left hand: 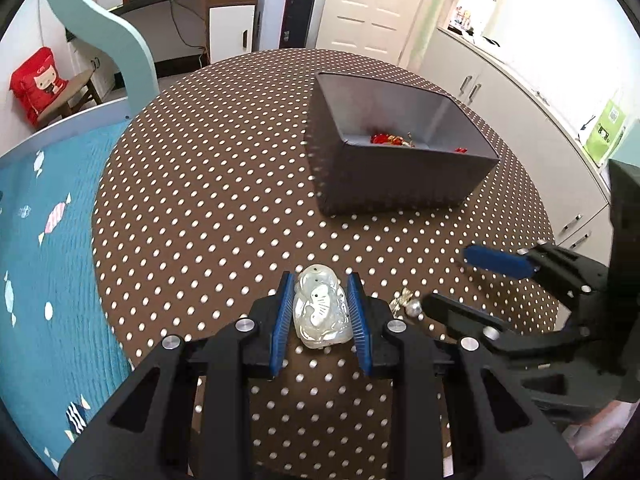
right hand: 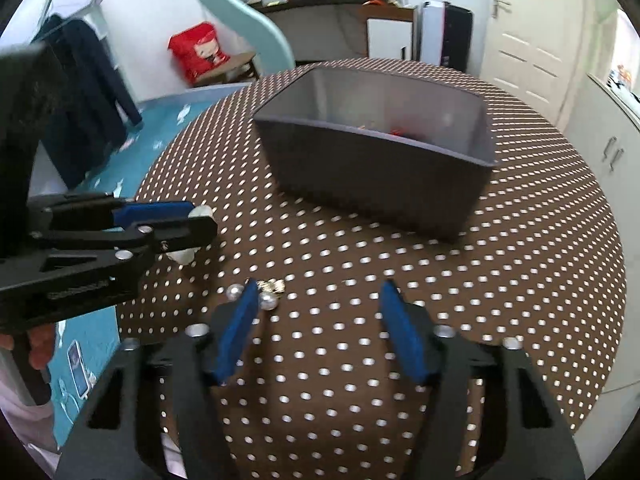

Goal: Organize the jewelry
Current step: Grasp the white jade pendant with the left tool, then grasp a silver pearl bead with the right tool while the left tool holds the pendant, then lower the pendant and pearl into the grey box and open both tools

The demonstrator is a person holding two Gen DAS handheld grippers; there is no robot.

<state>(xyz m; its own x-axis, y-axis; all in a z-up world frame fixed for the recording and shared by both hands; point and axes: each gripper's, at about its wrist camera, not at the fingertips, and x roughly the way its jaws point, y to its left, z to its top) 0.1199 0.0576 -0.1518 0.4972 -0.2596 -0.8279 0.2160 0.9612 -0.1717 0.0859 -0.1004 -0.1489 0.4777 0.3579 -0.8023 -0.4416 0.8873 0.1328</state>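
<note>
My left gripper [left hand: 320, 280] is shut on a carved white pendant [left hand: 320, 314], which stands upright between the blue pads just over the polka-dot tablecloth [left hand: 208, 200]. In the right wrist view the same gripper [right hand: 204, 220] comes in from the left with the pendant [right hand: 202, 212] showing at its tips. My right gripper [right hand: 320, 286] is open with nothing between its fingers. A silver beaded piece [right hand: 268, 300] lies against its left fingertip, and in the left wrist view this piece [left hand: 412, 306] sits beside the right gripper [left hand: 448, 278]. Farther back, a grey box [left hand: 400, 172] holds red jewelry [left hand: 386, 139].
The round table drops off at its edge, with a blue bedspread [left hand: 52, 220] on the left and white cabinets [left hand: 520, 120] on the right. A person's hand [right hand: 38, 346] holds the left gripper's handle. The grey box [right hand: 380, 168] stands beyond both grippers.
</note>
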